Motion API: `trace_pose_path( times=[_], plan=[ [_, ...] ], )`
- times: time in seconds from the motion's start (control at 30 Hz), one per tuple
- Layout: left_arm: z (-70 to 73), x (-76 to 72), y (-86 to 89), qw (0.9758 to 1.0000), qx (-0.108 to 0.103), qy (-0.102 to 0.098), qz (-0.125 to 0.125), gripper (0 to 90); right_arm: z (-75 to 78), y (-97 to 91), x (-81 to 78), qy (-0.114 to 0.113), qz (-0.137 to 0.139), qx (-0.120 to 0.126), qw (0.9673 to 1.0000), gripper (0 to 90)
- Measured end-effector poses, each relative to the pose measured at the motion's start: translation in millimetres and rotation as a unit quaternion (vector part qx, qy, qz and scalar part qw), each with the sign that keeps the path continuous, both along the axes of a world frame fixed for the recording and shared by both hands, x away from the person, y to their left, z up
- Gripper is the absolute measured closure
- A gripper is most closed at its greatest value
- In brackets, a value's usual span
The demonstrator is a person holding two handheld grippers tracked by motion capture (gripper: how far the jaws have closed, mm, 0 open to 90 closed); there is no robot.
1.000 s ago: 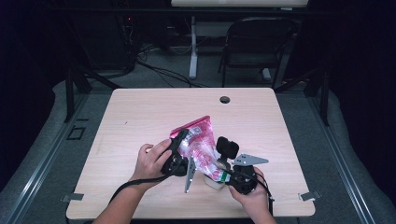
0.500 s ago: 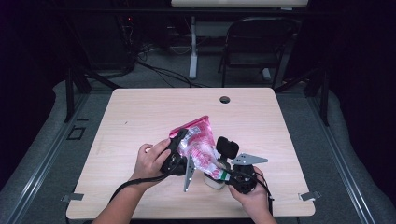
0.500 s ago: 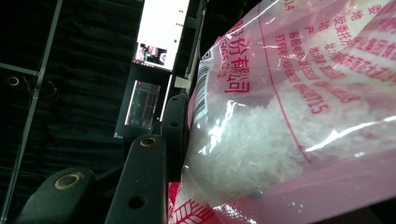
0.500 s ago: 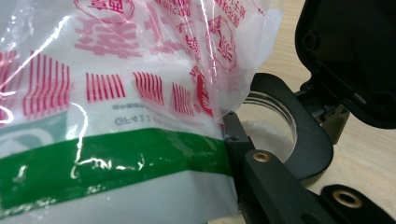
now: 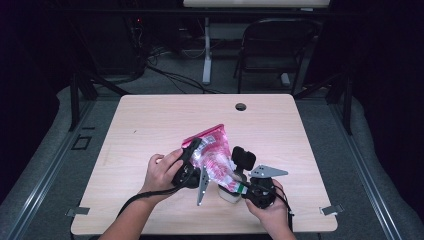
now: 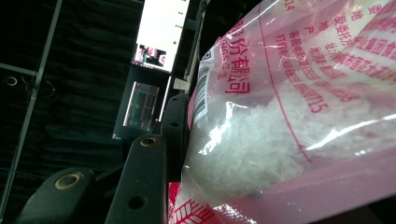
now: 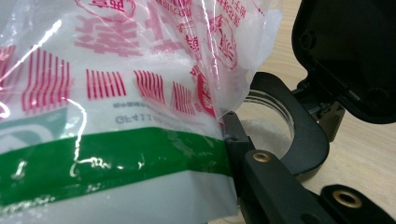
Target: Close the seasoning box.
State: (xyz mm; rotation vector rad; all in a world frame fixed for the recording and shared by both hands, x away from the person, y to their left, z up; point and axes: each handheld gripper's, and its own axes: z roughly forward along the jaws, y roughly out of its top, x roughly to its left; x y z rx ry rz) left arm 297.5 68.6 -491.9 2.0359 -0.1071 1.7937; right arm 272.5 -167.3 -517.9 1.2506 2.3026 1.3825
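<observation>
Pink-printed salt bag [image 5: 212,152] clamped by left gripper [image 5: 192,150]; right gripper [image 5: 239,186] grips bag corner; tilt slowly over jar [image 5: 227,192].

Left claw [image 5: 192,150] clamped shut, right claw [image 5: 235,187] closed, hands close together

A light wooden table [image 5: 150,125] is standing on grey carpet, a round cable hole [image 5: 241,106] showing near its far edge, while a small white jar [image 5: 228,193] is sitting on it toward the near edge.
</observation>
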Motion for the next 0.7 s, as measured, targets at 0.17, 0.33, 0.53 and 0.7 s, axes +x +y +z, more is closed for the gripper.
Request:
trace_pose_path(
  times=[0.17, 0.33, 0.53, 0.7],
  plan=[
    [0.2, -0.7, 1.3, 1.0, 0.0, 0.005, 0.006, 66.9, 0.5, 0.2, 0.4, 0.0, 0.003, -0.002, 1.0, 90.0],
    [-1.4, 0.3, 4.1, 0.9998, -0.006, 0.014, 0.01, 67.1, 1.5, 1.2, 1.2, -0.001, 0.003, -0.003, 1.0, 90.0],
    [-3.7, 2.1, 7.7, 0.9991, -0.024, 0.032, 0.012, 67.6, 3.1, 1.4, 2.8, -0.003, 0.003, -0.001, 1.0, 90.0],
    [-5.1, 3.8, 10.2, 0.9981, -0.033, 0.05, 0.016, 67.9, 4.6, 1.0, 3.8, -0.004, 0.004, -0.001, 1.0, 90.0]
  ],
)
